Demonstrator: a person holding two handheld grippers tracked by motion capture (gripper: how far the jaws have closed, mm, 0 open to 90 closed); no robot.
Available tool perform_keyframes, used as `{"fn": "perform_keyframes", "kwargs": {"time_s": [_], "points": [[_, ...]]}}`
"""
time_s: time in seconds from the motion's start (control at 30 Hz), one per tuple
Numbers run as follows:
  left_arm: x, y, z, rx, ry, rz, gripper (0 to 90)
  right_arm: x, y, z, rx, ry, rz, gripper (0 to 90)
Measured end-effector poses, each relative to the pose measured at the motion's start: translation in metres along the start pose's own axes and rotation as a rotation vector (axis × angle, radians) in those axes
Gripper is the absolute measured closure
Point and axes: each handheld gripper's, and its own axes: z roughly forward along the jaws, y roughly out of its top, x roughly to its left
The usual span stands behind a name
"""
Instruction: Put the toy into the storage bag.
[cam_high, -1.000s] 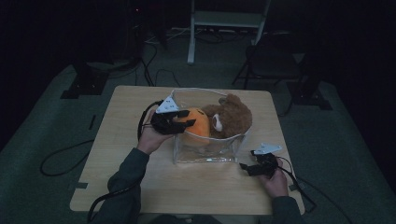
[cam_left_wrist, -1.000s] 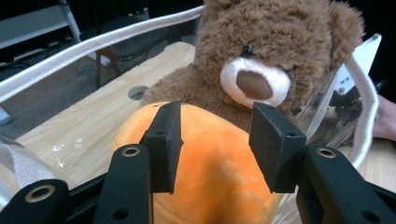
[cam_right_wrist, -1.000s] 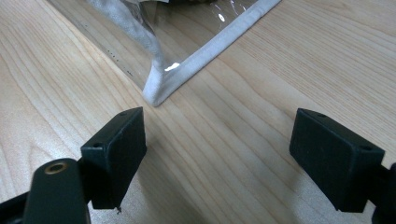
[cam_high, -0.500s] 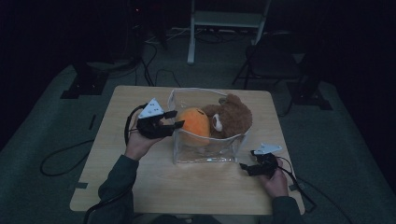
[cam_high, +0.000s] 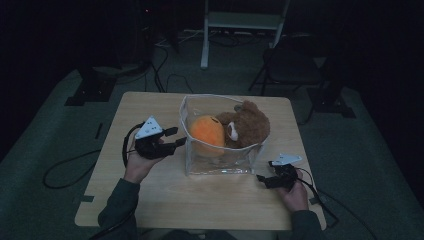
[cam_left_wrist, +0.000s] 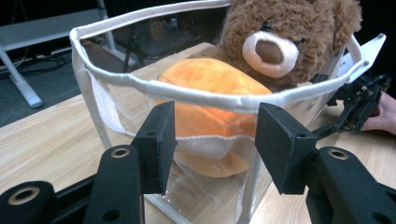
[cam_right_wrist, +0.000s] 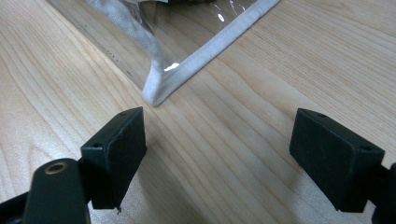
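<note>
Currently, left fingers: the left gripper (cam_high: 171, 139) is seen with a moderate gap between its pads; the gap has just been widening, and nothing is gripped in it.
Left aim: the fingers (cam_left_wrist: 156, 140) are levelled at the white-taped rim of the clear bag (cam_left_wrist: 140, 84), just short of its left wall, without contact.
Right fingers: the right gripper (cam_high: 264, 180) is held with its pads (cam_right_wrist: 116, 149) spread wide and empty, low over the bare surface (cam_right_wrist: 224, 154).
Right aim: a bottom corner of the bag, edged in white tape, is seen just ahead of these pads, apart from them.
Bag: it is set upright near the middle of the surface, between the two grippers, with its top open.
Orange toy: the soft orange toy (cam_high: 207, 132) is lodged inside the bag, on the side nearer the left gripper.
Bear: a brown teddy bear (cam_high: 247, 127) is packed beside the orange toy, touching it, with its head above the rim.
Hands: each gripper is carried by a hand (cam_high: 137, 162) entering from the near edge.
</note>
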Motion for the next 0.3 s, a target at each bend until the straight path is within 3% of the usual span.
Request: {"fn": "perform_keyframes", "kwargs": {"time_s": [0.3], "points": [[-0.005,-0.02,0.001,0.02,0.017,-0.003,48.1,0.0,0.0,0.0,0.0,0.0,0.0,18.0]]}}
